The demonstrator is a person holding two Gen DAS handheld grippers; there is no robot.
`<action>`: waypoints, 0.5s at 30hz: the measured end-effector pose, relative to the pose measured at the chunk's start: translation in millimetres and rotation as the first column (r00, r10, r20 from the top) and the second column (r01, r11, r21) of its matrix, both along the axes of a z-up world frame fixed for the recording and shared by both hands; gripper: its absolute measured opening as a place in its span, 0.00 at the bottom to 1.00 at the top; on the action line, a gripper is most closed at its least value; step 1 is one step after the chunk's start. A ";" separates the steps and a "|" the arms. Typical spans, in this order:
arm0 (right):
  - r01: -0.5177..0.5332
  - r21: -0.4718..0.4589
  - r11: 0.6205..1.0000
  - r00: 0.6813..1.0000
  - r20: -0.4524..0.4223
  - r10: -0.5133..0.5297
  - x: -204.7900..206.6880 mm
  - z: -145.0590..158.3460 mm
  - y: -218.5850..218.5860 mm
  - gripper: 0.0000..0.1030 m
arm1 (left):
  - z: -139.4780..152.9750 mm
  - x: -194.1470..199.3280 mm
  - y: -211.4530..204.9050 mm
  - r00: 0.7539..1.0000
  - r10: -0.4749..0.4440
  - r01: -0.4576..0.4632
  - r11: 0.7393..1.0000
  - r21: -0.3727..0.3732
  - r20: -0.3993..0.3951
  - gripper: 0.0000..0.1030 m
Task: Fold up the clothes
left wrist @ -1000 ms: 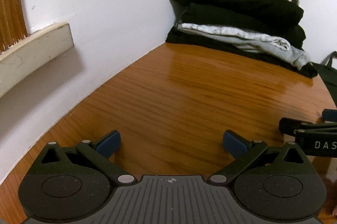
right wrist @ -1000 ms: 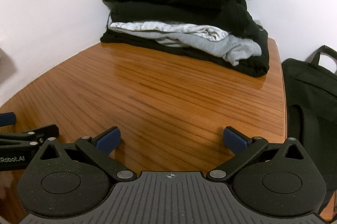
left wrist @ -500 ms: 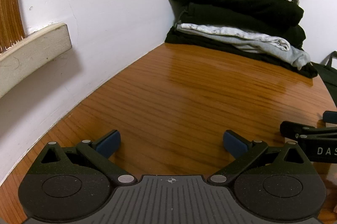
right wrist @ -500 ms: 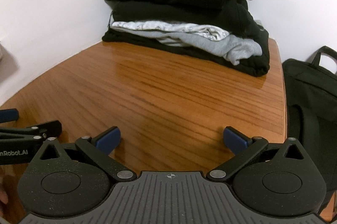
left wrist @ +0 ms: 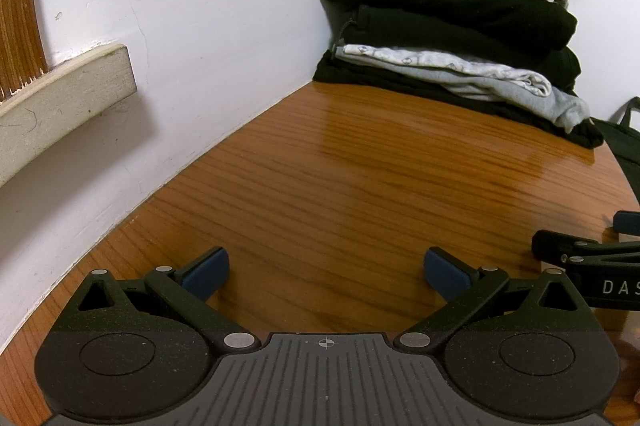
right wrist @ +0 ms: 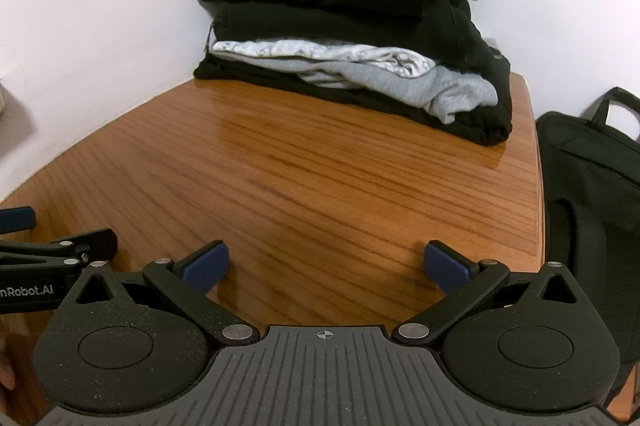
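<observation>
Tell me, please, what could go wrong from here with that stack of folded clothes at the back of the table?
The stack of clothes overhangs toward the table's right edge, so tugging one garment may topple it onto the black bag. The left gripper and right gripper, both open, sit close together and might collide.

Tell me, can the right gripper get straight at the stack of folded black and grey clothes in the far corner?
Probably yes. The right gripper has its jaws open and empty, and only bare wooden tabletop lies between it and the clothes stack. The left gripper sits off to one side.
</observation>
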State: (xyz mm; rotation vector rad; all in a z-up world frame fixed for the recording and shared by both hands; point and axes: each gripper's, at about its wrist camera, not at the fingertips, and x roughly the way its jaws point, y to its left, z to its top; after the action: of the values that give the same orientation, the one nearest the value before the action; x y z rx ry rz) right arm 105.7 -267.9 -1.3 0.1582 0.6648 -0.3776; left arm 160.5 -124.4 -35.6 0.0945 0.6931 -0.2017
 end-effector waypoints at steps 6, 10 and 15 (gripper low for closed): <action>0.000 0.000 1.000 1.000 0.000 0.000 0.2 -0.2 0.1 1.00 | 0.1 -0.1 -0.1 1.000 0.001 -0.001 1.000 0.000 0.000 1.00; -0.006 -0.001 1.000 1.000 0.000 0.006 -5.7 -0.4 3.7 1.00 | 0.2 -6.1 0.3 1.000 0.002 -0.002 1.000 0.000 0.000 1.00; 0.003 -0.002 1.000 1.000 0.000 -0.003 -19.4 -0.1 9.7 1.00 | 0.6 -19.1 0.8 1.000 0.006 -0.006 1.000 0.000 -0.001 1.00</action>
State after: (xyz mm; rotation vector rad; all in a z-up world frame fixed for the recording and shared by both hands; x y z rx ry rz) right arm 86.3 -258.2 -1.4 0.1574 0.6638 -0.3813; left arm 141.5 -123.6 -35.0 0.0928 0.6940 -0.1962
